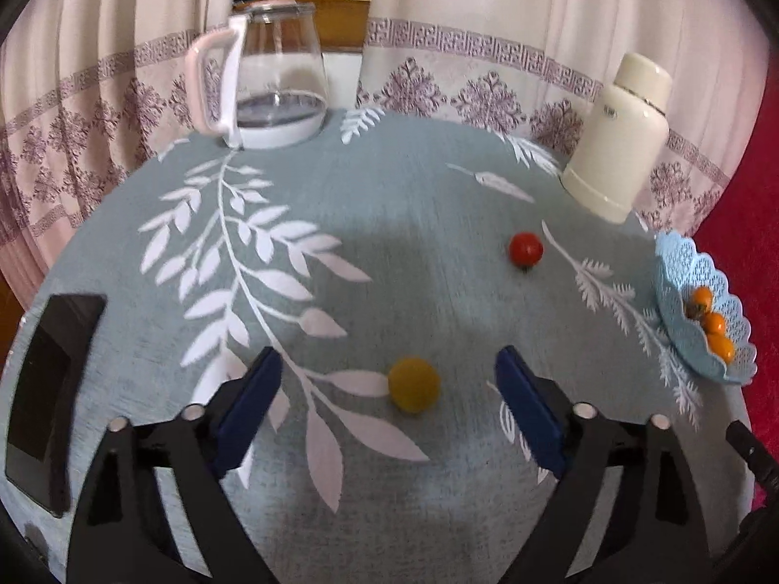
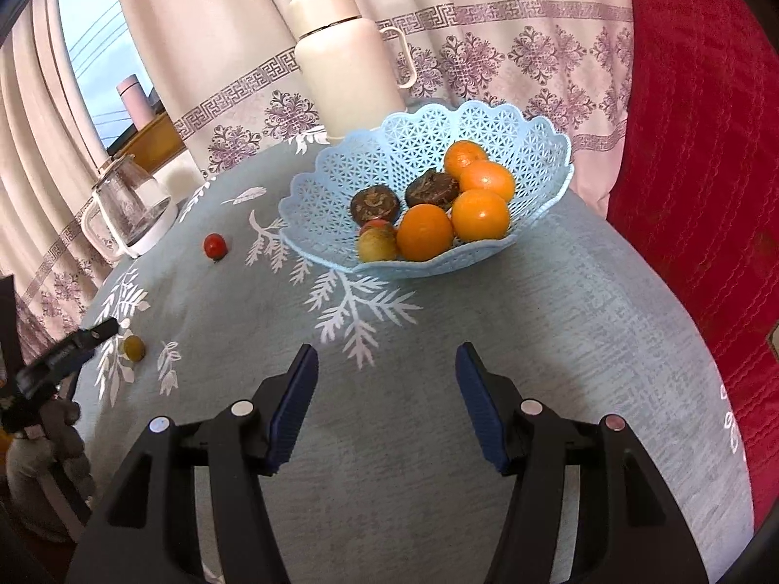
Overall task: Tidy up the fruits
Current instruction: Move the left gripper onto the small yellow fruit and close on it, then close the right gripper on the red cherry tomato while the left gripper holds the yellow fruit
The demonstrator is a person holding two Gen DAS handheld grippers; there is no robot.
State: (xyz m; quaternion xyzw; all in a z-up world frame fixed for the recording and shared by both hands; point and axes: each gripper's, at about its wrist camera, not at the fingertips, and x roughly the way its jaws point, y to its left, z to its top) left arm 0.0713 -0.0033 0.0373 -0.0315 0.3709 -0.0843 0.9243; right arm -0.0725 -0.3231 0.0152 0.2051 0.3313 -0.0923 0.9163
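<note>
A small yellow fruit (image 1: 414, 384) lies on the table between the blue pads of my left gripper (image 1: 387, 370), which is open; the pads stand clear of it on both sides. A red tomato (image 1: 526, 248) sits farther back to the right. The light blue lattice basket (image 2: 341, 175) holds several oranges (image 2: 479, 214), two dark round fruits (image 2: 375, 204) and a yellow-red fruit (image 2: 377, 243). My right gripper (image 2: 387, 365) hangs open over bare cloth in front of the basket, holding nothing. In the right wrist view the left gripper's finger (image 2: 92, 336) reaches beside the yellow fruit (image 2: 133, 348).
A glass jug (image 1: 272, 78) with a white handle stands at the back left of the round table with its blue-grey leaf-pattern cloth (image 1: 389, 185). A cream flask (image 1: 618, 141) stands at the back right. A dark flat device (image 1: 48, 389) lies at the left edge. Curtains hang behind, a red cushion (image 2: 706, 146) lies to the right.
</note>
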